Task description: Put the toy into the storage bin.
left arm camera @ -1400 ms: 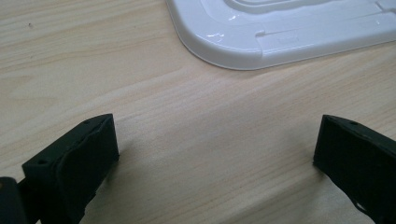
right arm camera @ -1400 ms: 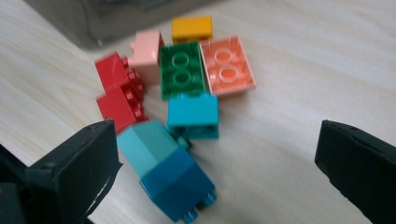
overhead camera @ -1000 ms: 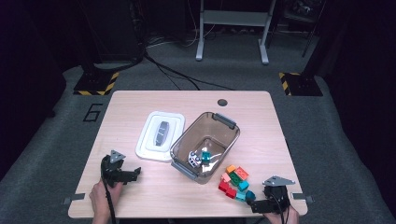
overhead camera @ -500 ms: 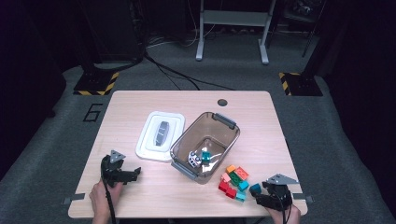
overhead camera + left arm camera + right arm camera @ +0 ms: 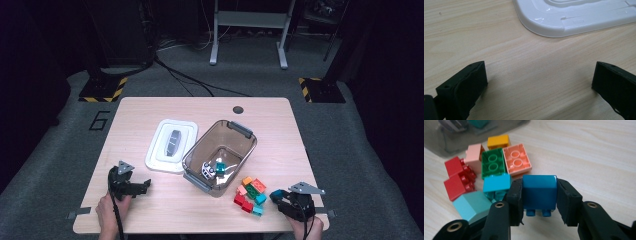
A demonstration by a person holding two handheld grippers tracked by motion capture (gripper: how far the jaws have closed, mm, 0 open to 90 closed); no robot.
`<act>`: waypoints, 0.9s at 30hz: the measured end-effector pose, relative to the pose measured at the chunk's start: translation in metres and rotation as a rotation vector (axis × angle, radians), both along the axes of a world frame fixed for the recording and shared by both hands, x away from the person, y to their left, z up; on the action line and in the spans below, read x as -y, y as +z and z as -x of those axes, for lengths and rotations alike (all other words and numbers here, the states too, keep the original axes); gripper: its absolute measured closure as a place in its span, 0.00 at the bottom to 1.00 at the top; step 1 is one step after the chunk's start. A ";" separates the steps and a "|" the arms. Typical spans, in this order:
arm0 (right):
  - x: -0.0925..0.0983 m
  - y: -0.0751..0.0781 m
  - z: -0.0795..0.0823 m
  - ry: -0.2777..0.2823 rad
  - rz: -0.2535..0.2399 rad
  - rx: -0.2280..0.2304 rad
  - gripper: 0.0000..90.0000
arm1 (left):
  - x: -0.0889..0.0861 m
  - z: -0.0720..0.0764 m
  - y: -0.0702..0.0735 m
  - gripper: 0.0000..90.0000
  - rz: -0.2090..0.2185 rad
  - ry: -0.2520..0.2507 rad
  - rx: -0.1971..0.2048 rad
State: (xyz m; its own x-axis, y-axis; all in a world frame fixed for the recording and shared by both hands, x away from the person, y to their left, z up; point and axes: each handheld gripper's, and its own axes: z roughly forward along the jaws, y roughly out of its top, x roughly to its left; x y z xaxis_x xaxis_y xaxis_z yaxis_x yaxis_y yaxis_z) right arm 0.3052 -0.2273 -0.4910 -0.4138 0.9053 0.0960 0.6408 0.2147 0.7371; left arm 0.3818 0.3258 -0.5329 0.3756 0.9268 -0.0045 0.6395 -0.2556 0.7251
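Observation:
My right gripper (image 5: 539, 188) sits at the table's front right, by a pile of loose bricks (image 5: 250, 192). Its jaws have just been closing and now press both sides of a blue brick (image 5: 539, 195), whose studs point back toward the camera. In the high view that brick (image 5: 276, 195) shows at the right gripper's (image 5: 281, 197) tips, just right of the pile. My left gripper (image 5: 146, 186) rests at the front left, open, with bare table between its jaws (image 5: 540, 77).
A clear brown bin (image 5: 240, 131) stands mid-table with a teal brick (image 5: 220, 167) and a white piece (image 5: 207, 171) inside. Its white lid (image 5: 160, 155) lies left of it, just ahead of the left gripper. Red, green, orange, pink and teal bricks make up the pile.
The right gripper's jaws went from wide apart to closed on the blue brick. The left gripper stayed where it was.

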 end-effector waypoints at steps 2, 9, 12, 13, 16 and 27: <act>0.000 0.004 -0.003 -0.005 -0.003 0.009 0.65 | 0.000 0.000 0.000 0.00 0.000 0.000 0.000; -0.002 0.019 -0.018 -0.009 -0.004 0.030 0.65 | 0.000 0.000 0.000 0.00 0.000 0.000 0.000; -0.004 0.024 -0.025 -0.004 0.002 0.041 0.65 | 0.000 0.000 0.000 0.00 0.000 0.000 0.000; -0.006 0.026 -0.027 -0.009 0.003 0.035 0.65 | 0.000 0.000 0.000 0.00 0.000 0.000 0.000; -0.008 0.029 -0.034 0.000 0.015 0.042 0.65 | 0.000 0.000 0.000 0.00 0.000 0.000 0.000; -0.015 0.042 -0.058 0.001 0.034 0.041 0.65 | 0.000 0.000 0.000 0.00 0.000 0.000 0.000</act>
State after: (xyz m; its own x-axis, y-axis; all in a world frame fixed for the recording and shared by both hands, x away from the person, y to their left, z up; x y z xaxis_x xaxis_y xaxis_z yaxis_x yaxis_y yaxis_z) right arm 0.3628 -0.2122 -0.4489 -0.4174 0.9074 0.0484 0.6102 0.2404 0.7549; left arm 0.3818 0.3259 -0.5328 0.3758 0.9267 -0.0043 0.6393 -0.2559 0.7251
